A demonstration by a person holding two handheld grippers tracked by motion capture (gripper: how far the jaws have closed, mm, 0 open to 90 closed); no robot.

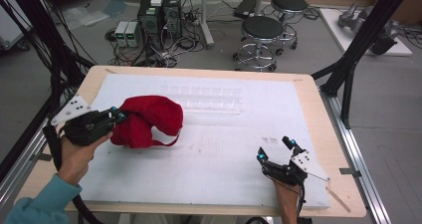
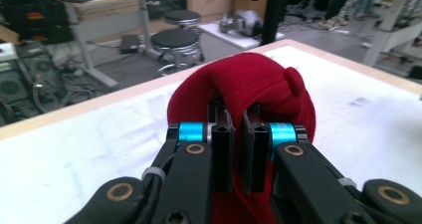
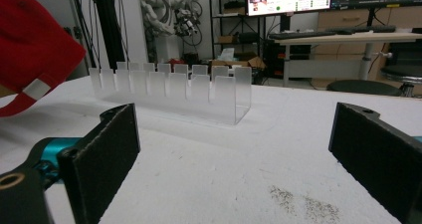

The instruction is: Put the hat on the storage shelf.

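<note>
Starting on the left side of the table, a red knit hat (image 1: pixel 147 120) is pinched by the left gripper (image 1: pixel 118 115), which is held in a hand (image 1: pixel 74 157) coming in from the bottom left. The jaws are squeezed nearly together with a fold of the red fabric caught between them, as seen up close in the left gripper view (image 2: pixel 238 134), where the hat (image 2: pixel 249 84) bulges up beyond the jaw tips. The hat is bunched up over the white foam mat (image 1: pixel 224 159) that covers the wooden table (image 1: pixel 323 134), with a thin strap trailing out toward the middle.

Further along, a clear plastic rack (image 1: pixel 209 98) with a row of slots is set toward the far side of the mat, just beside the hat's right edge but apart from it.

Over on the right, near the front edge, the right gripper (image 1: pixel 274 149) is kept low over the mat with its jaws spread wide and nothing held between them. In the right gripper view the rack (image 3: pixel 171 89) is seen ahead between the open jaws, and a bit of the hat (image 3: pixel 35 40) is seen at the upper left.
</note>
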